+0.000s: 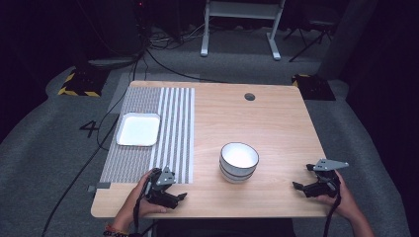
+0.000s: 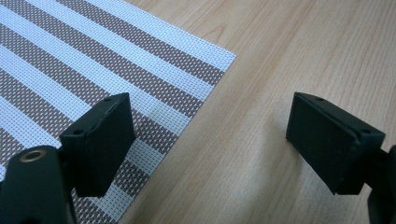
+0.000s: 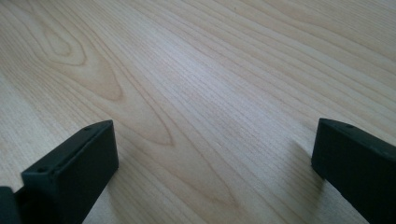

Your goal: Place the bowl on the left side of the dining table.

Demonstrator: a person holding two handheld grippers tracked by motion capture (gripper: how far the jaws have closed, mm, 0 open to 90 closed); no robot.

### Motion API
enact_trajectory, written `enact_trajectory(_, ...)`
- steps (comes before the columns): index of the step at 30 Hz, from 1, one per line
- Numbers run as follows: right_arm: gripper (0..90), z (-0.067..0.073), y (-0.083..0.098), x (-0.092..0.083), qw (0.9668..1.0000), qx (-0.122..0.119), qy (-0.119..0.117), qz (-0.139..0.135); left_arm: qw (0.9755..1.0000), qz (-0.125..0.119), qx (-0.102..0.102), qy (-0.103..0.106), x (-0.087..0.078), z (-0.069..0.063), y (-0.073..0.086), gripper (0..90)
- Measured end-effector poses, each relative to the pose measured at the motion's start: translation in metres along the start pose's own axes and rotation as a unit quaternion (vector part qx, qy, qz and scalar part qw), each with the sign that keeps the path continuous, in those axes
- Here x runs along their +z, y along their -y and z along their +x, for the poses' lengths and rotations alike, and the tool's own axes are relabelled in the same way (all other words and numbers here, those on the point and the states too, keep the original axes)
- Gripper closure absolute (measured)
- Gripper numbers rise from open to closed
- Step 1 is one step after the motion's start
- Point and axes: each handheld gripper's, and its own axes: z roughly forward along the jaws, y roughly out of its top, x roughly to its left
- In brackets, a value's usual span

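One wooden bench [image 1: 276, 123] spans the high view, set on grey carpet in a dark room. On its left part lies a striped woven placemat [image 1: 173, 128], grey and white, reaching almost to the near edge. A white square plate [image 1: 139, 130] rests on the left half of the mat. A white bowl with a dark rim [image 1: 239, 161] stands on the bare wood right of the mat, between the two grippers and a little farther from the person, well apart from both. At the near edge, the left gripper [image 1: 179, 197] is held in the person's left hand [image 1: 133, 200] just beyond the mat's near right corner; its jaws are spread wide with nothing between them. The right gripper [image 1: 296, 186], in the right hand [image 1: 343, 200], sits near the bench's right edge, jaws likewise spread and empty over plain wood.
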Motion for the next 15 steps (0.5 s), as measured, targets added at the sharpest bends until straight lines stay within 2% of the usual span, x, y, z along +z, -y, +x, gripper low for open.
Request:
enact_trajectory(7, 0.5, 0.001, 0.000, 0.000, 1.0000, 0.000, 0.003, 0.002, 0.9999, 0.016, -0.001, -0.003, -0.003, -0.001, -0.005, 15.8)
enact_trajectory(10, 0.5, 0.003, -0.001, 0.001, 0.9999, 0.007, 0.008, 0.002, 1.0000, 0.001, -0.002, -0.001, -0.007, -0.003, -0.008, 15.8)
enact_trajectory(15, 0.5, 0.003, -0.001, 0.001, 0.9999, 0.008, 0.009, 0.002, 0.9999, 0.004, -0.001, -0.011, -0.011, -0.004, -0.013, 16.0)
